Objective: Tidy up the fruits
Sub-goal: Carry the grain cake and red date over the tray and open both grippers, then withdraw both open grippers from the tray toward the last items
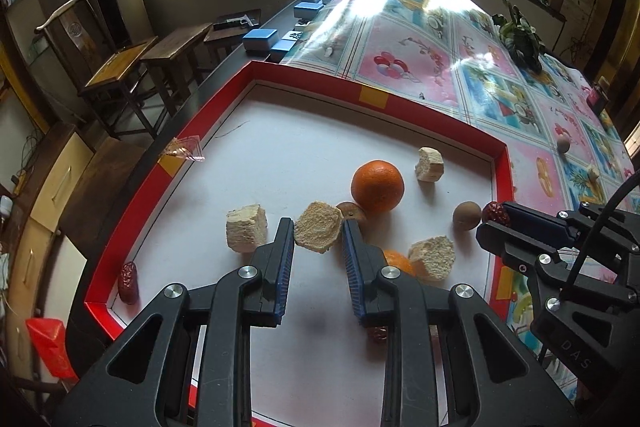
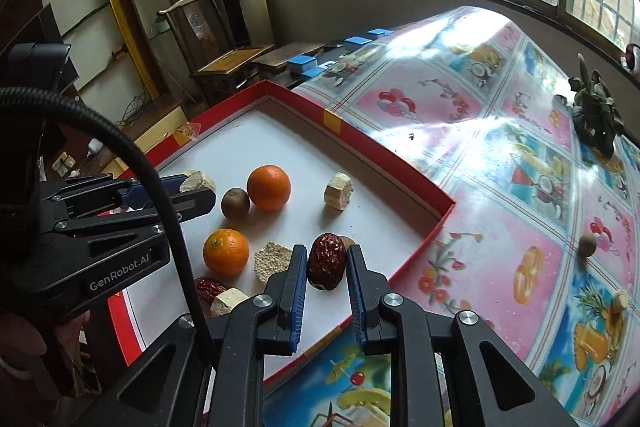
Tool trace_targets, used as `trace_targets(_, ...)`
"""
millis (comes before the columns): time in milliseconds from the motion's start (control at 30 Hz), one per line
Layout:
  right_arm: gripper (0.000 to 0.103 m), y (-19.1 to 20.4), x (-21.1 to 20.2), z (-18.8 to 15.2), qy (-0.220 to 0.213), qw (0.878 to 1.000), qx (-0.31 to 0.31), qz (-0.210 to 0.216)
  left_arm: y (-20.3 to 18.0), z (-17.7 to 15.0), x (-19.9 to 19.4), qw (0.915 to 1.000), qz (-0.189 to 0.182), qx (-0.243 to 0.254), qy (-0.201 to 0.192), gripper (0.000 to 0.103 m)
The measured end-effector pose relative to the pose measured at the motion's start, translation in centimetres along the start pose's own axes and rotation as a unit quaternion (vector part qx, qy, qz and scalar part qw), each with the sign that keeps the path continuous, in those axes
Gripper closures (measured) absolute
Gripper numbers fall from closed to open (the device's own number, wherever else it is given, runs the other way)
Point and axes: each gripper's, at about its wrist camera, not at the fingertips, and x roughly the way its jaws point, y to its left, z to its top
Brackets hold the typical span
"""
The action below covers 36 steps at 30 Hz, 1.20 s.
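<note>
— What have you got hold of?
— My left gripper (image 1: 319, 239) is clamped on a tan spongy chunk (image 1: 318, 227), my right gripper (image 2: 327, 269) on a red date (image 2: 326, 261), both above the red-rimmed tray (image 2: 384, 157), near the orange (image 1: 377, 185).

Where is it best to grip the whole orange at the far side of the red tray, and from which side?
Grip the far orange across its widest middle, coming from above. It is round and smooth, and the brown fruit crowds its near side, so a side approach seems harder.
</note>
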Motion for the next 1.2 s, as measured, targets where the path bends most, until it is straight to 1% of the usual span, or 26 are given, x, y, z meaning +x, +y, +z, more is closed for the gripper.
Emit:
trace_targets(100,0.084,0.3,1.3,0.4,0.009,1.0,-0.001,0.008,0.2,-0.1,0.4,0.9999,0.012,0.0,-0.001,0.079)
trace_targets(267,0.084,0.5,2.8,1.3,0.008,1.0,0.002,0.014,0.4,-0.2,1.1,0.9998,0.02,-0.004,0.002,0.079)
trace_targets(367,0.084,0.8,3.9,1.6,0.017,1.0,-0.002,0.019,0.6,-0.1,1.7,0.9996,0.022,-0.011,0.011,0.079)
trace_targets(433,0.084,1.0,4.3,1.6,0.013,1.0,-0.006,0.016,0.7,-0.2,2.1,0.9995,0.02,-0.016,0.02,0.079)
trace_targets(500,0.084,1.0,4.3,1.5,0.016,1.0,-0.004,0.023,0.7,-0.2,2.4,0.9992,0.022,-0.02,0.026,0.078)
trace_targets(600,0.083,0.9,3.8,1.4,0.014,1.0,-0.003,0.027,0.9,-0.2,2.5,0.999,0.021,-0.027,0.03,0.073)
trace_targets(667,0.082,0.8,3.3,1.3,0.007,1.0,-0.002,0.026,0.9,-0.1,2.4,0.999,0.021,-0.03,0.027,0.062)
trace_targets(700,0.082,0.7,3.0,1.2,0.004,1.0,0.002,0.028,0.9,-0.1,2.2,0.999,0.021,-0.031,0.024,0.051)
trace_targets(733,0.082,0.6,2.7,1.2,0.002,1.0,0.005,0.03,0.9,-0.1,2.0,0.9991,0.019,-0.034,0.018,0.044)
trace_targets(867,0.081,0.3,1.5,0.7,-0.005,1.0,0.009,0.028,0.6,0.1,1.2,0.999,0.026,-0.036,0.005,0.044)
trace_targets(967,0.081,-0.2,0.5,0.2,-0.009,1.0,0.014,0.022,-0.1,0.3,0.6,0.9992,0.023,-0.033,-0.003,0.044)
trace_targets(1200,0.081,-2.6,-1.9,-1.0,-0.027,0.999,0.039,0.005,-3.3,0.6,-0.1,0.9999,0.0,-0.01,-0.011,0.044)
